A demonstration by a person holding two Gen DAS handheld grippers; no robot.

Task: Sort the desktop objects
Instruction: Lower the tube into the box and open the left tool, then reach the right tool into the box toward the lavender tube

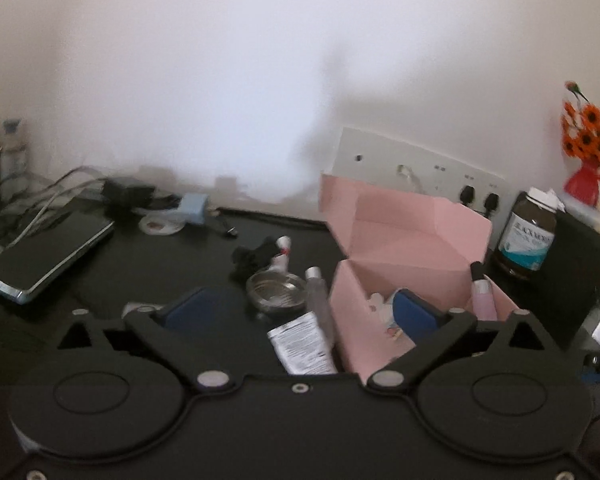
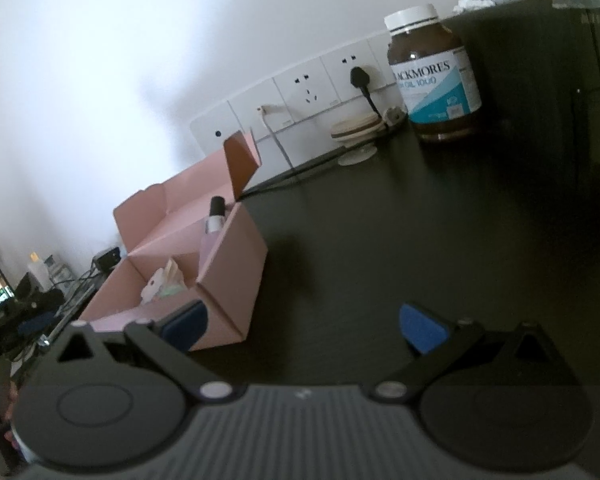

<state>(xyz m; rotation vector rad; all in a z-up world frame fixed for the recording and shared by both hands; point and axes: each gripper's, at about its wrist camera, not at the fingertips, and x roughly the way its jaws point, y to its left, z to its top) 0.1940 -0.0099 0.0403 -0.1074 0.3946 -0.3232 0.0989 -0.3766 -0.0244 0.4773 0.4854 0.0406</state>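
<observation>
An open pink cardboard box (image 1: 400, 240) stands on the dark desk, with a pink bottle with a black cap (image 1: 482, 292) leaning in its right corner and small pale items beside it. Left of the box lie a white printed tube (image 1: 300, 344), a slim clear tube (image 1: 318, 300), a round metal dish (image 1: 276, 290) and a black-and-white item (image 1: 260, 258). My left gripper (image 1: 303, 311) is open; its right pad overlaps the box's front, its left pad is over the desk. My right gripper (image 2: 305, 326) is open over bare desk, right of the pink box (image 2: 228, 264) and its bottle (image 2: 214, 220).
A brown supplement bottle (image 2: 436, 76) stands by the wall sockets (image 2: 308, 88), with a plugged cable and a coiled cord. A flat dark device (image 1: 48, 258), chargers and cables lie at the far left. Orange flowers in a red vase (image 1: 588, 148) stand at the right.
</observation>
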